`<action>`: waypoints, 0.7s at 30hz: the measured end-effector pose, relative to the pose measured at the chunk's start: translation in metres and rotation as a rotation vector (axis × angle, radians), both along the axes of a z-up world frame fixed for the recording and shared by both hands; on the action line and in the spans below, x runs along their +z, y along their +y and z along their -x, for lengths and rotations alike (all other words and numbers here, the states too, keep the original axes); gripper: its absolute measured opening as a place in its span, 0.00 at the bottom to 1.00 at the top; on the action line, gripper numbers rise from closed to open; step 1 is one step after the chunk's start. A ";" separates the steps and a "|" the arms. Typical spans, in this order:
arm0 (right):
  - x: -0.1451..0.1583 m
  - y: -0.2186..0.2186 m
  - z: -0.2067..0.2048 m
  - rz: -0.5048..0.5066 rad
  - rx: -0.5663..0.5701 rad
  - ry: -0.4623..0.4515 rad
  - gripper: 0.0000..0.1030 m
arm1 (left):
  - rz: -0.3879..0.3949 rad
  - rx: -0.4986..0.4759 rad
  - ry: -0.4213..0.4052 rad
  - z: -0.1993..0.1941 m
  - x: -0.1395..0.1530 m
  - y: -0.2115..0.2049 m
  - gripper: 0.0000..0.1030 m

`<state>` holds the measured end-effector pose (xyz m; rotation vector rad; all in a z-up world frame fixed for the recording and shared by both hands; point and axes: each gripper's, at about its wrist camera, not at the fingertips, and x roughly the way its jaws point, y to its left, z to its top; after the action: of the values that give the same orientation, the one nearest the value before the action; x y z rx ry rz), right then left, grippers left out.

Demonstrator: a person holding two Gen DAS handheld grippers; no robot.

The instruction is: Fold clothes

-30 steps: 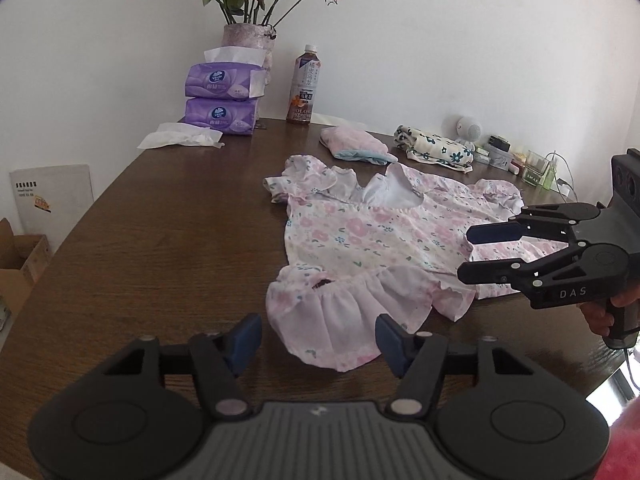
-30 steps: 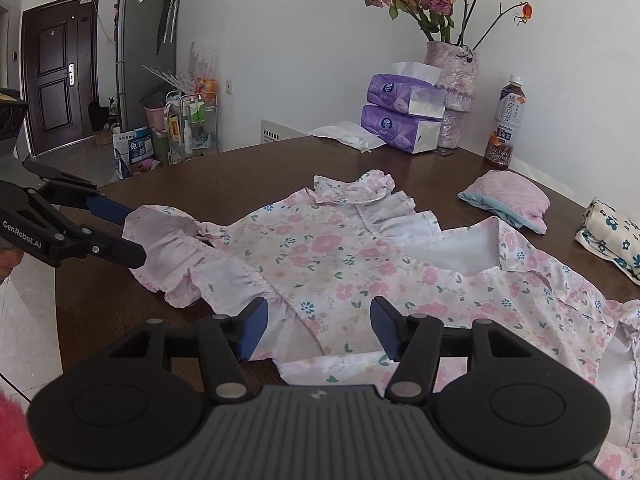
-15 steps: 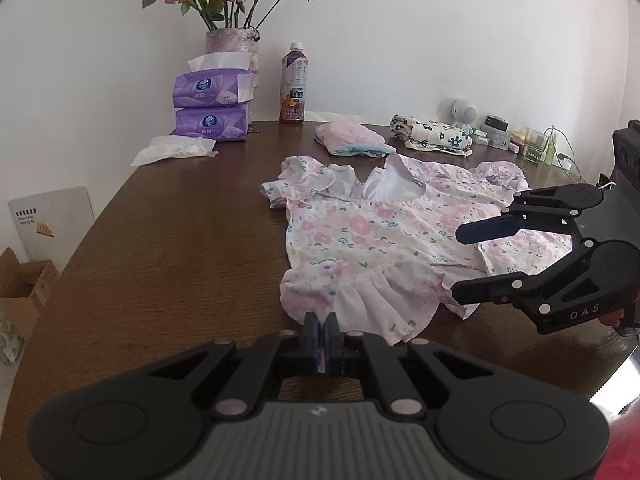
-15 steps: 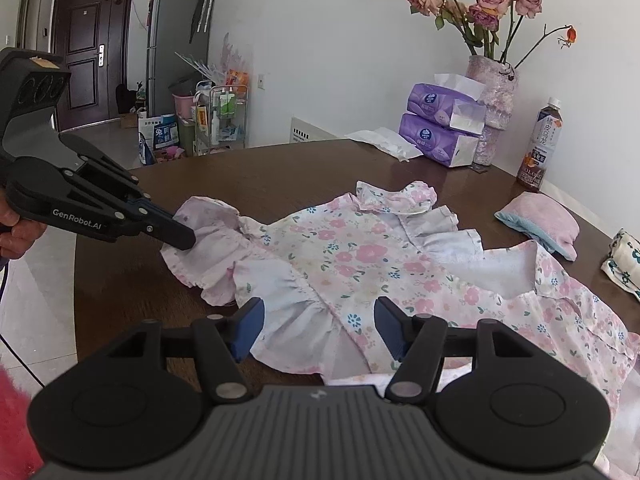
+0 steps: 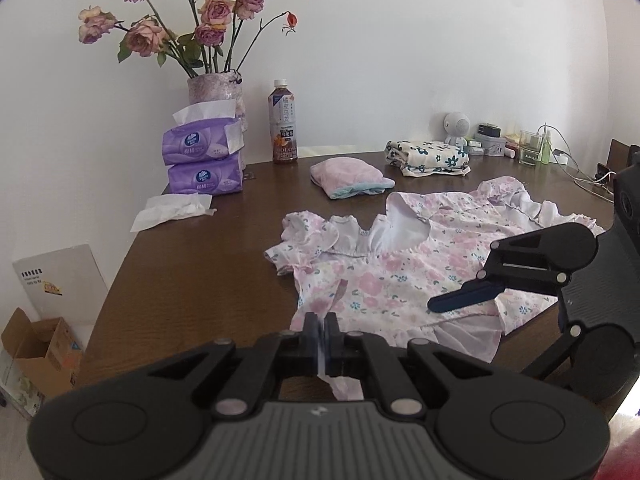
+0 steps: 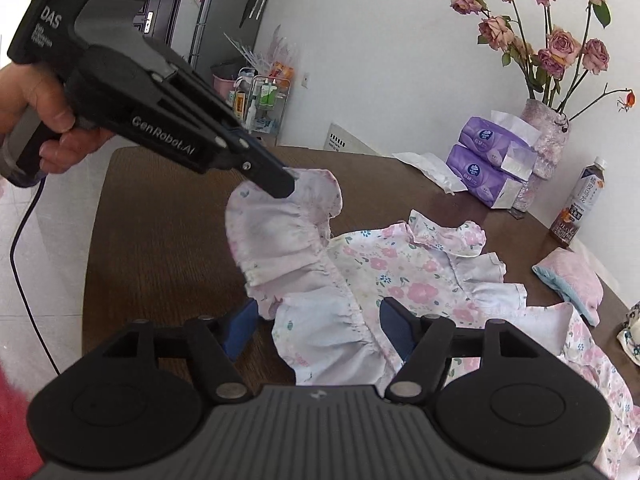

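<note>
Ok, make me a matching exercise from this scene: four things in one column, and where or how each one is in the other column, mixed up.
Things:
1. floral dress
2. tea bottle
3. left hand-held gripper
4. right hand-held gripper

States:
A. open, fingers either side of the ruffled hem
B. standing upright by the wall, beside the vase
C. shut on a corner of the hem
D. spread on the brown table, one hem corner lifted

Pairs: 1-D, 2-B, 3-C, 4-A
</note>
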<state>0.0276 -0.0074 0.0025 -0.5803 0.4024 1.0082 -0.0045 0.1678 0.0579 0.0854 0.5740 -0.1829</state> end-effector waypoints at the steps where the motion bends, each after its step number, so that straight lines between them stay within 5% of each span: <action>1: 0.000 0.002 -0.002 0.010 -0.007 -0.003 0.61 | 0.001 -0.004 -0.004 -0.002 0.002 0.000 0.02; 6: 0.001 0.000 -0.014 0.016 -0.018 0.061 0.17 | 0.038 -0.030 -0.028 -0.009 0.008 0.001 0.07; 8: 0.004 -0.005 -0.019 -0.009 -0.023 0.088 0.10 | 0.064 -0.041 -0.039 -0.011 0.009 0.001 0.18; 9: 0.008 -0.008 -0.023 -0.035 -0.029 0.111 0.07 | 0.076 -0.047 -0.044 -0.012 0.010 0.001 0.35; 10: 0.011 -0.011 -0.027 -0.062 -0.035 0.134 0.04 | 0.089 -0.052 -0.049 -0.012 0.011 0.002 0.47; 14: 0.025 -0.026 -0.052 -0.160 -0.089 0.246 0.03 | 0.147 -0.084 -0.071 -0.011 0.017 0.009 0.51; 16: 0.026 -0.030 -0.067 -0.183 -0.121 0.285 0.03 | 0.168 -0.102 -0.073 -0.009 0.018 0.013 0.61; 21: 0.021 -0.038 -0.102 -0.217 -0.202 0.397 0.02 | 0.138 -0.139 -0.063 -0.003 0.011 0.014 0.69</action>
<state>0.1300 -0.0452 0.0238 -0.1364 0.6780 0.9555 -0.0018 0.1821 0.0685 -0.0030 0.4917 -0.3528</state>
